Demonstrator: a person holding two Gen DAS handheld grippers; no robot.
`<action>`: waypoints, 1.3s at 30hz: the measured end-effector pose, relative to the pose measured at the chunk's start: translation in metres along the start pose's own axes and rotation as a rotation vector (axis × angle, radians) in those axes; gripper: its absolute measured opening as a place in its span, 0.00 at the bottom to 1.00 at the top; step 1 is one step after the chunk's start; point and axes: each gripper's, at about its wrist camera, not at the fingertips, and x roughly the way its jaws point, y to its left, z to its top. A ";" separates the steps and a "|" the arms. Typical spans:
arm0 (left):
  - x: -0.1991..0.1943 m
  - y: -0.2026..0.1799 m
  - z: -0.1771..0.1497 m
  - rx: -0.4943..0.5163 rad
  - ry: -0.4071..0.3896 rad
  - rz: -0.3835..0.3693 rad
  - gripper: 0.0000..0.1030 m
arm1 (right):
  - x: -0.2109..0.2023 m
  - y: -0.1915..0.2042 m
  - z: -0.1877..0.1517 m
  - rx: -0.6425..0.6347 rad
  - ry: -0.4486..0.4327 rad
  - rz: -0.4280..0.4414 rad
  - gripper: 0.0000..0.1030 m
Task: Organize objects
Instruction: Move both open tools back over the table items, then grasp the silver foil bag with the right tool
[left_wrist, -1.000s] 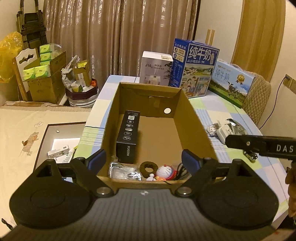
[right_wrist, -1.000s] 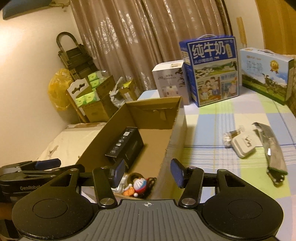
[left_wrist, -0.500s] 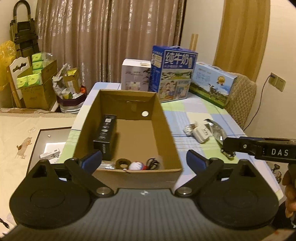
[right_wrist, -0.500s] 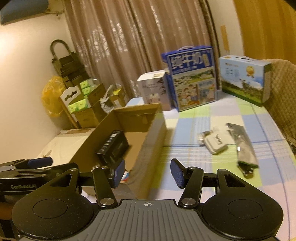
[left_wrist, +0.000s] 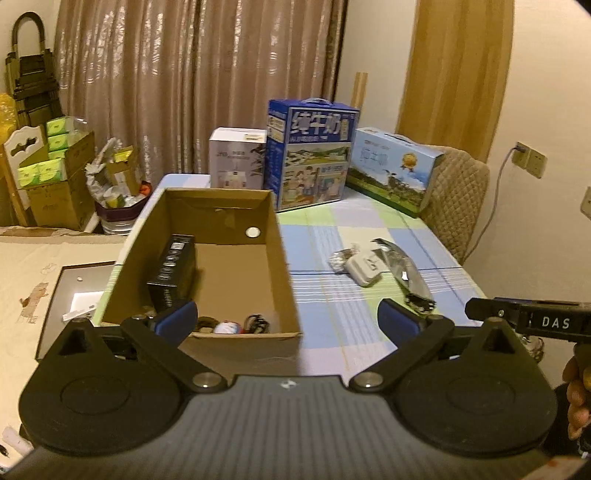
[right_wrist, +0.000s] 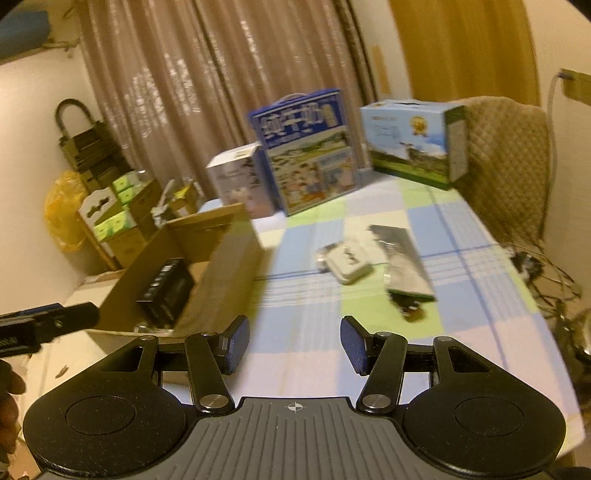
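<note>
Left wrist view: the open cardboard box stands on the checked tablecloth, its long axis running away from the camera toward the curtain. Along its left wall lies a long black carton, lengthwise with the box; at the near end sit a dark ring, a small round red-and-white toy and a black tangle of cord. Right of the box, well apart from it, a clear wrapped packet touches a white charger-like block, and just beside that lies a silvery foil pouch, its long axis slanting from far left to near right. The left gripper has just been opening and stands at full spread, nothing between its blue pads. The right gripper, in the blurred right wrist view, hangs above bare cloth, half spread and empty.
</note>
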 end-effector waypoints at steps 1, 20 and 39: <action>0.000 -0.004 0.001 0.002 -0.001 -0.006 0.99 | -0.002 -0.006 -0.001 0.006 -0.001 -0.009 0.50; 0.091 -0.089 0.002 0.074 0.075 -0.084 0.99 | 0.019 -0.114 -0.001 0.069 0.013 -0.142 0.50; 0.230 -0.158 -0.029 0.250 0.175 -0.193 0.99 | 0.121 -0.183 0.020 -0.001 0.116 -0.149 0.50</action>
